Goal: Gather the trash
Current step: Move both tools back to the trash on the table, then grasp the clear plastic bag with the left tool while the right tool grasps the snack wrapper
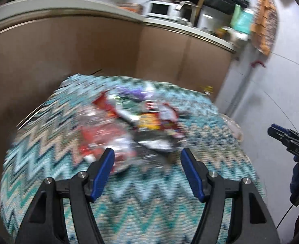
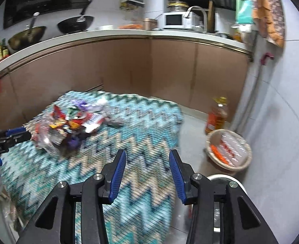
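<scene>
A teal, white and tan zigzag cloth (image 2: 141, 122) is showing under red, purple and silver wrappers (image 2: 72, 126). Blue pads (image 2: 118, 174) are lining black fingers.

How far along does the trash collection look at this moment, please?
Partly started: a few wrappers already lie in the round basket on the floor. Nothing is in hand; the left gripper and right gripper are open and empty. Left: the wrapper pile on the zigzag cloth.

A home kitchen: a long white countertop (image 2: 117, 33) over brown cabinet doors (image 2: 129, 65), with two woks (image 2: 74, 25) on it at its left end, a microwave (image 2: 175, 20) and tap (image 2: 198, 12) toward its right.
</scene>
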Tool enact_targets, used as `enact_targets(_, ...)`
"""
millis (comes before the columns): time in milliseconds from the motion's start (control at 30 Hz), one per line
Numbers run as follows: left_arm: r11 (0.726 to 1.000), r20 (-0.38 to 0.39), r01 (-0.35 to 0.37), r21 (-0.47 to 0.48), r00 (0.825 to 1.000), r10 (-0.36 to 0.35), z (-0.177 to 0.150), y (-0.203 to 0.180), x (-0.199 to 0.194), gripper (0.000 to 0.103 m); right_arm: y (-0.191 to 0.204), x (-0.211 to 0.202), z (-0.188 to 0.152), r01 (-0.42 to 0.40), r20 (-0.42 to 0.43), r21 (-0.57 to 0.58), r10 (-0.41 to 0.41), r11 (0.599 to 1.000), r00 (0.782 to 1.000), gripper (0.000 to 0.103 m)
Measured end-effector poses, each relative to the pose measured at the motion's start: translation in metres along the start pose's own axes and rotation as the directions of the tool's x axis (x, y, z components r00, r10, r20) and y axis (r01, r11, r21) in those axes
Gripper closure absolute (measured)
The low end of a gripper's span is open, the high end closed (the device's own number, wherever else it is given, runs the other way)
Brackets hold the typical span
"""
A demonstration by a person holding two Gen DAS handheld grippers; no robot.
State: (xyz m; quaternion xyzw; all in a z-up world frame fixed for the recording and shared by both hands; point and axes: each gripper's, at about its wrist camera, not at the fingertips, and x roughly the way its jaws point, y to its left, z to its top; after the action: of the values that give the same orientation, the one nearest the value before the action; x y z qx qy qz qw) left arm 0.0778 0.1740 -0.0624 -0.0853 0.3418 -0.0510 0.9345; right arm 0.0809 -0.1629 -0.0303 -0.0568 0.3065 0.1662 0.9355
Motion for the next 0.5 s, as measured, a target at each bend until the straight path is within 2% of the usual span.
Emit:
enact_targets(100,0.998,-0.009,-0.032,-0.058,0.999,0.031,-0.005,0.029,0.005,0.037,0.014,0.021,0.008,-0.075,-0.027,0.004,0.075,0.997,0.997,0.061)
enact_targets(233,0.995,-0.023,-0.052,-0.087,0.998,0.050,-0.002,0.052,0.022,0.037,0.030,0.046,0.016,-0.144,-0.063,-0.003,0.144,0.990,0.988,0.059)
enact_targets(367,0.987,-0.056,-0.028,-0.158,0.998,0.019,0.010,0.076,0.055,0.037,0.052,0.071,0.022,-0.233,-0.104,-0.011,0.231,0.972,0.968,0.050)
enact_targets(500,0.979,-0.083,0.000,-0.202,0.996,-0.017,0.019,0.087,0.083,0.037,0.079,0.098,0.028,-0.311,-0.140,-0.029,0.305,0.950,0.942,0.049)
